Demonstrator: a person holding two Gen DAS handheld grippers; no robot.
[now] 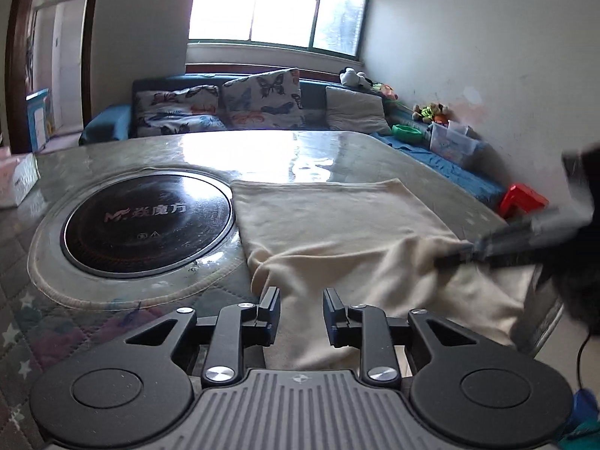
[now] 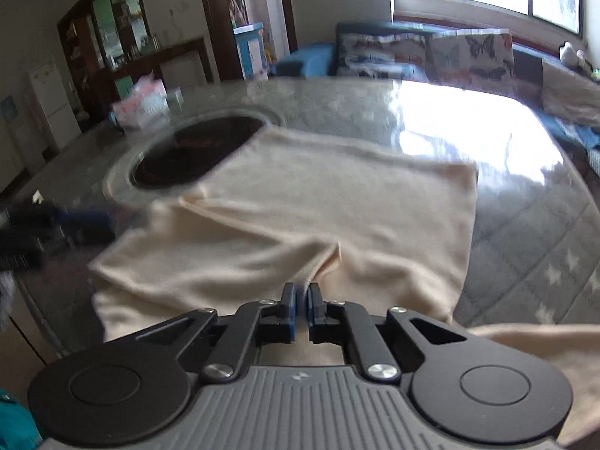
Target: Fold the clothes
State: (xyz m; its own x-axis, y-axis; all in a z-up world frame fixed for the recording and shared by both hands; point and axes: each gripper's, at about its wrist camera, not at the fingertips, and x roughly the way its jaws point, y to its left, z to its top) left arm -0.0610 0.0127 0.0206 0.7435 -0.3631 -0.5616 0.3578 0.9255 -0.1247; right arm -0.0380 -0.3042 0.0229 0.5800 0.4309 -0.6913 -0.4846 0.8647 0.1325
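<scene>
Cream-coloured soft knit garment (image 1: pixel 337 225) spread on the glass-covered table (image 1: pixel 262 150), just right of the round black induction hob (image 1: pixel 148 221), near edge draped off the table's front. Left gripper (image 1: pixel 302 313) released, fingers apart, poised just above the garment's near edge. Right gripper (image 2: pixel 302 307) clenched on a raised fold of the cloth, seemingly a sleeve or hem, though motion blur obscures which.
</scene>
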